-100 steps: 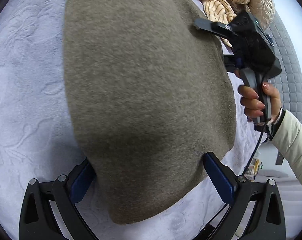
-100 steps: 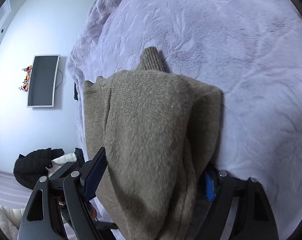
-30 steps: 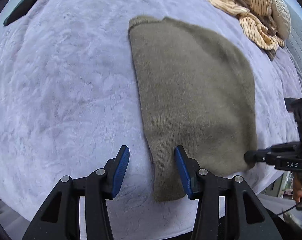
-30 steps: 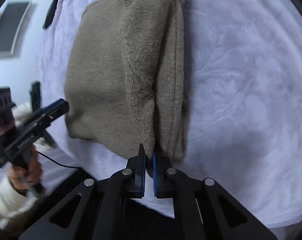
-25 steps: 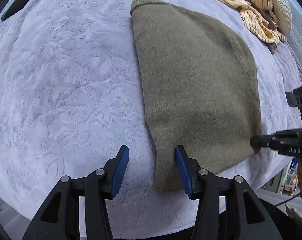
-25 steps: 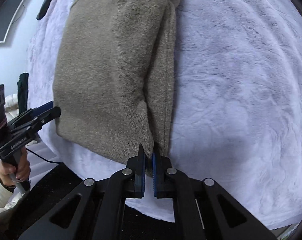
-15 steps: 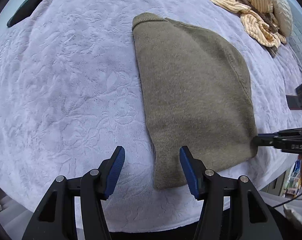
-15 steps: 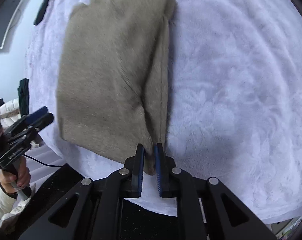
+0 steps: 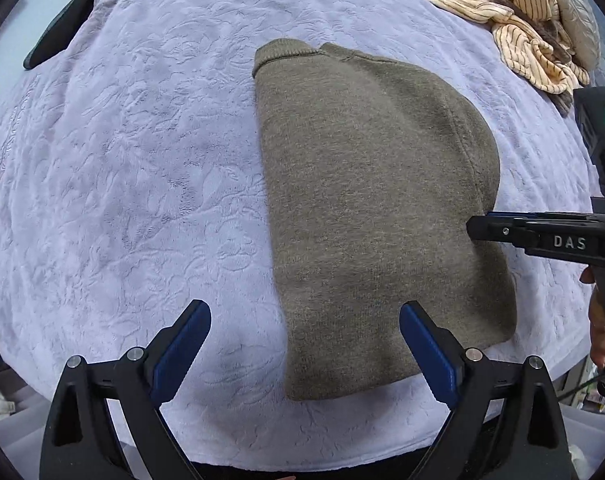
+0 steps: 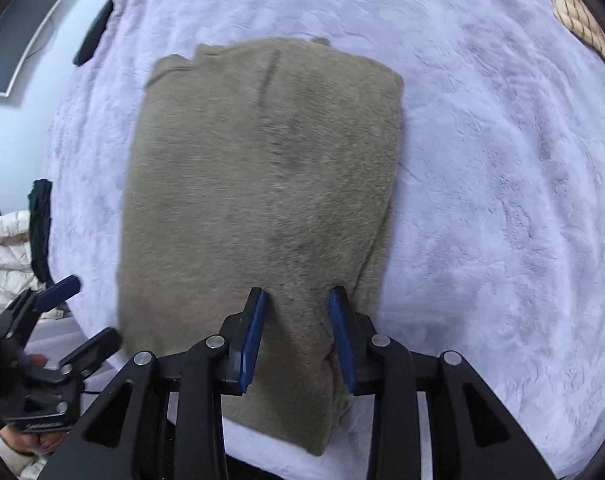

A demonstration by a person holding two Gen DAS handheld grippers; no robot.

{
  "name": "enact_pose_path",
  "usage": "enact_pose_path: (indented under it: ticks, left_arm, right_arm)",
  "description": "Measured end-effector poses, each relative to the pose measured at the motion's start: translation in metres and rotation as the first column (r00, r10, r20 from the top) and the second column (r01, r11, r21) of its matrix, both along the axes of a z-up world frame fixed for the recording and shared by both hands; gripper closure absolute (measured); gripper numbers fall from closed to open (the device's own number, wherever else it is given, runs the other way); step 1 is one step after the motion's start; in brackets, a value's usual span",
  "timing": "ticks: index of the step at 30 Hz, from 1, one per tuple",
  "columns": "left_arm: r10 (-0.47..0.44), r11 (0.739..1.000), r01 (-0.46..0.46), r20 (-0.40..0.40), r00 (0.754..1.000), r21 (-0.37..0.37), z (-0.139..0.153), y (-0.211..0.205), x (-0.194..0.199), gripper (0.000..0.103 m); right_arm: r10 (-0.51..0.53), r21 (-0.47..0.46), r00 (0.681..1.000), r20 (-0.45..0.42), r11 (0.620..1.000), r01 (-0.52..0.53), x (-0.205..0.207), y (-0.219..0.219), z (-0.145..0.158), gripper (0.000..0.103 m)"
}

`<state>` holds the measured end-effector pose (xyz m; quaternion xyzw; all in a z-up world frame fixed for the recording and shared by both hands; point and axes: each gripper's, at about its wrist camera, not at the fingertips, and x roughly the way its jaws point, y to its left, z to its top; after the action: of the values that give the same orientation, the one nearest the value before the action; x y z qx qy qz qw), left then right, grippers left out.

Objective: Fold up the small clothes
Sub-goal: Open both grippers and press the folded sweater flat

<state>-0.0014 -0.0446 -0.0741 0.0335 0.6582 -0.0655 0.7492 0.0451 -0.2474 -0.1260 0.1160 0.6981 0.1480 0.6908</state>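
An olive-brown knit sweater [image 9: 366,200] lies folded flat on the lavender blanket [image 9: 142,160], collar at the far end. My left gripper [image 9: 304,344] hangs over its near left corner. Its jaws are opening wide and the pads touch nothing. From the right, my right gripper [image 9: 478,229] reaches over the sweater's right edge. In the right wrist view the sweater [image 10: 258,176] fills the middle. There my right gripper [image 10: 298,320] is opening just above the near right fold, and its pads do not press the cloth. My left gripper [image 10: 90,312] shows at the lower left.
A heap of cream striped clothes [image 9: 514,28] lies at the blanket's far right. A dark flat object [image 9: 58,32] sits at the far left edge. A screen [image 10: 22,36] hangs on the wall. A person's hand [image 9: 602,320] holds the right gripper, and a white padded sleeve [image 10: 2,248] shows at left.
The sweater, earlier held up by both grippers, now lies folded on the blanket. The right jaws have let go of its near edge and spread. The left jaws have widened a lot.
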Motion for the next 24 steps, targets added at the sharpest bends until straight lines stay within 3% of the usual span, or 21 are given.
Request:
enact_pose_path:
  ticks: [4,11,13,17,20,24]
  left_arm:
    - [0.011,1.0,-0.011,0.032,0.999,0.02,0.007,-0.003,-0.002,0.007]
    - [0.031,0.999,-0.034,0.071,0.997,0.032,0.021,-0.006,-0.001,0.007]
    - [0.034,0.999,-0.037,0.073,0.997,0.031,0.025,-0.008,-0.001,0.007]
    - [0.042,0.999,-0.044,0.076,0.996,0.02,0.032,-0.013,-0.004,0.007]
    - [0.049,0.998,-0.052,0.078,0.996,0.029,0.034,-0.015,-0.007,0.007]
    - [0.053,0.998,-0.055,0.079,0.995,0.028,0.037,-0.015,-0.014,0.007]
  right_arm:
    - [-0.034,-0.015,0.999,-0.02,0.999,0.034,0.001,-0.013,-0.005,0.06]
    - [-0.024,-0.062,1.0,0.012,0.998,0.024,-0.016,-0.03,0.019,0.055]
    - [-0.028,-0.059,1.0,0.011,0.998,0.029,-0.02,-0.036,0.024,0.048]
    - [-0.018,-0.053,1.0,0.016,0.998,0.018,-0.031,-0.044,0.033,0.043]
    - [-0.008,-0.032,0.999,0.031,0.999,0.009,-0.032,-0.04,0.036,0.029]
    - [-0.045,-0.003,0.997,0.061,0.999,0.045,-0.008,-0.038,0.032,0.028]
